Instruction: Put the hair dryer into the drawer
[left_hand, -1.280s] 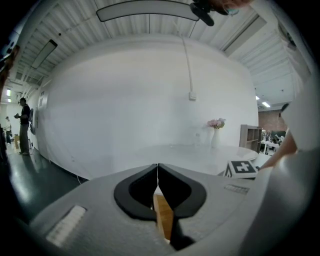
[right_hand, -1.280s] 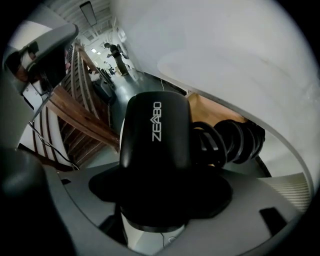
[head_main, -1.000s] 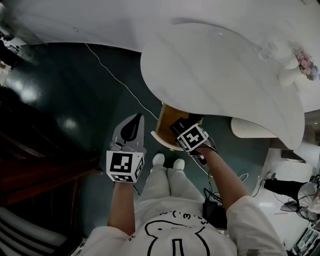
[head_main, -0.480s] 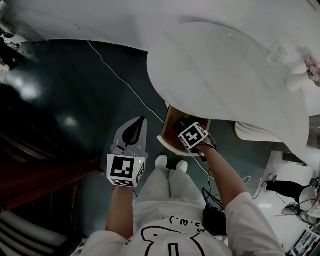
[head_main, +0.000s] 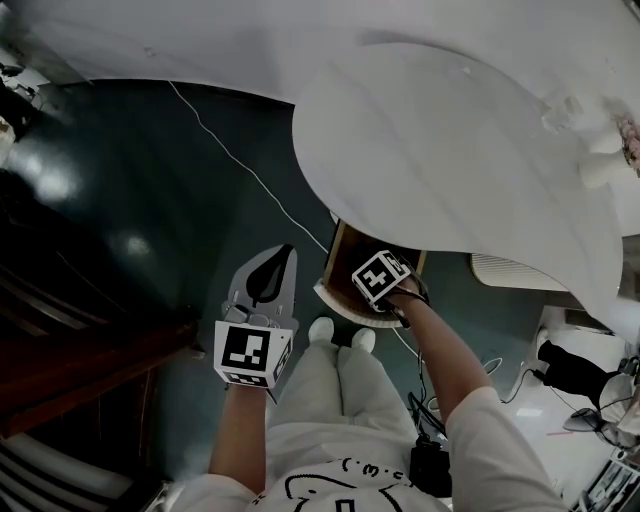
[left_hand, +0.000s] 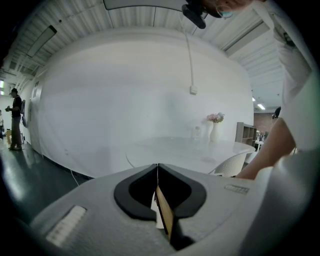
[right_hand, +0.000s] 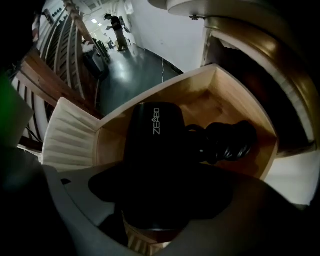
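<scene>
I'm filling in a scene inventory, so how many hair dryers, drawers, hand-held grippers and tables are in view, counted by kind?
hair dryer: 1
drawer: 1
hand-held grippers: 2, the left hand-held gripper and the right hand-held gripper
table: 1
total: 5

The hair dryer (right_hand: 152, 150) between the right gripper's (right_hand: 160, 192) dark jaws is matt black with pale grey lettering along its barrel. Just beyond those jaws its coiled cord (right_hand: 232, 140) is black too, and both lie against the honey-coloured bare wood of the drawer (right_hand: 200, 92). The left gripper (left_hand: 158, 170) is pale grey with black pads (left_hand: 122, 197) rimming its jaws (its cube (head_main: 250, 352) carries black-and-white square markers), and ahead of those jaws the desk (left_hand: 190, 150) is plain white above a dark teal floor (head_main: 150, 180).
</scene>
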